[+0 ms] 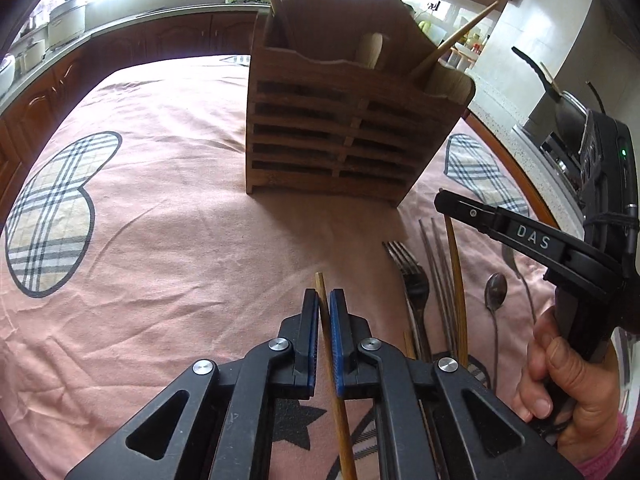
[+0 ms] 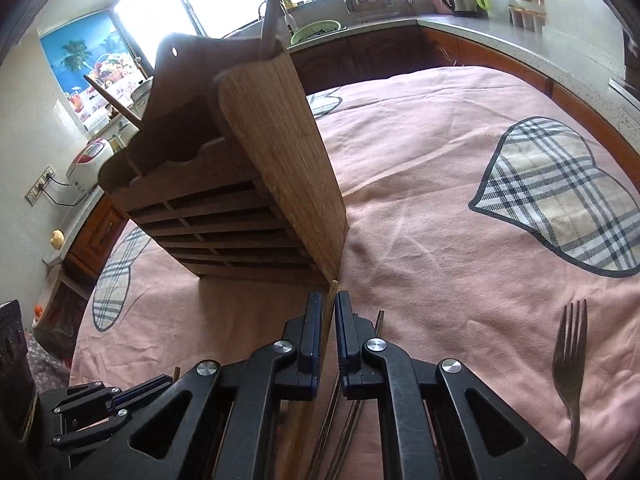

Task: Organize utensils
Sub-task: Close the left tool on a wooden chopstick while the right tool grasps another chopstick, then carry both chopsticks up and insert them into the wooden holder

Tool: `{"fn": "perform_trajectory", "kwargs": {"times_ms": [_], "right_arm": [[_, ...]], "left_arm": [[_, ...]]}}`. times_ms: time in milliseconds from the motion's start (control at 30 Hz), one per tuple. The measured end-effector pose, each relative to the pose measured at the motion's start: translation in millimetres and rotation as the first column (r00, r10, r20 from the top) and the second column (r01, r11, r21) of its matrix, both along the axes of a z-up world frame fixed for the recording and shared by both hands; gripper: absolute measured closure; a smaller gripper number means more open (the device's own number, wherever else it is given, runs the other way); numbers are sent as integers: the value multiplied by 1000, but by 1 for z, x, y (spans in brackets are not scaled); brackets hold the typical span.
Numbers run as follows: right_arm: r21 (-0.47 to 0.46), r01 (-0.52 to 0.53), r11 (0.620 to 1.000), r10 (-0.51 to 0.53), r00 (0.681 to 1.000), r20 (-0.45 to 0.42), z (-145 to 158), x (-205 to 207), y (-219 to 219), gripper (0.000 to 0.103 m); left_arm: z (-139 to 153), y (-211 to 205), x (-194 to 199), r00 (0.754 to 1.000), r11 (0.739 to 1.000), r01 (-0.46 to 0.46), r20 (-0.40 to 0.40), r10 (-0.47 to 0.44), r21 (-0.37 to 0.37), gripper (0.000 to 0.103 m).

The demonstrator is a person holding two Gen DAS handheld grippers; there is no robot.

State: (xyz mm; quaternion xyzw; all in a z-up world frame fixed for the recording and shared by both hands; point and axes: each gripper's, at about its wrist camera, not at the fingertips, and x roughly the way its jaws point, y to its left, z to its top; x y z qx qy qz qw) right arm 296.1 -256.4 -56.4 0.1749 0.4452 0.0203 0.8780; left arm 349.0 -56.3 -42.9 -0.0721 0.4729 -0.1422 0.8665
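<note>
Wooden holder (image 1: 332,136) with chopsticks (image 1: 452,46)

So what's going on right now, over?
Left gripper shut on one chopstick, right gripper on another. Wooden holder ahead, path clear.

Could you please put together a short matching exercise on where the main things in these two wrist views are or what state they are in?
Things:
1. left gripper
2. right gripper
3. wooden utensil holder
4. spoon

States or places:
A. standing upright on the pink cloth, with chopsticks poking out of the top
B. shut on a bamboo chopstick out on open cloth
C. lying flat on the cloth near the person's hand
D. shut on a chopstick whose tip is close to the holder's bottom corner

Pairs: 1-B, 2-D, 3-A, 4-C
</note>
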Motion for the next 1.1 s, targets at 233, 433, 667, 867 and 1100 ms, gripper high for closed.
{"fn": "perform_trajectory", "kwargs": {"times_ms": [233,433,667,867,1100], "right_arm": [[30,9,999,-12,995,97,44,-30,-2,98],[29,11,1000,-16,988,156,76,-46,5,98],[12,5,1000,-8,976,218,103,-63,15,99],[-1,7,1000,-7,966,260,120,-79,17,99],[-17,17,1000,-11,951,310,141,-95,19,99]], "left_arm": [[37,17,-25,996,999,-13,85,18,-49,99],[64,31,-49,988,997,-24,149,35,-74,99],[89,40,-78,978,995,-28,204,48,-98,100],[103,49,-93,968,992,-36,243,65,-124,100],[121,58,-108,950,990,-40,300,81,-138,100]]}}
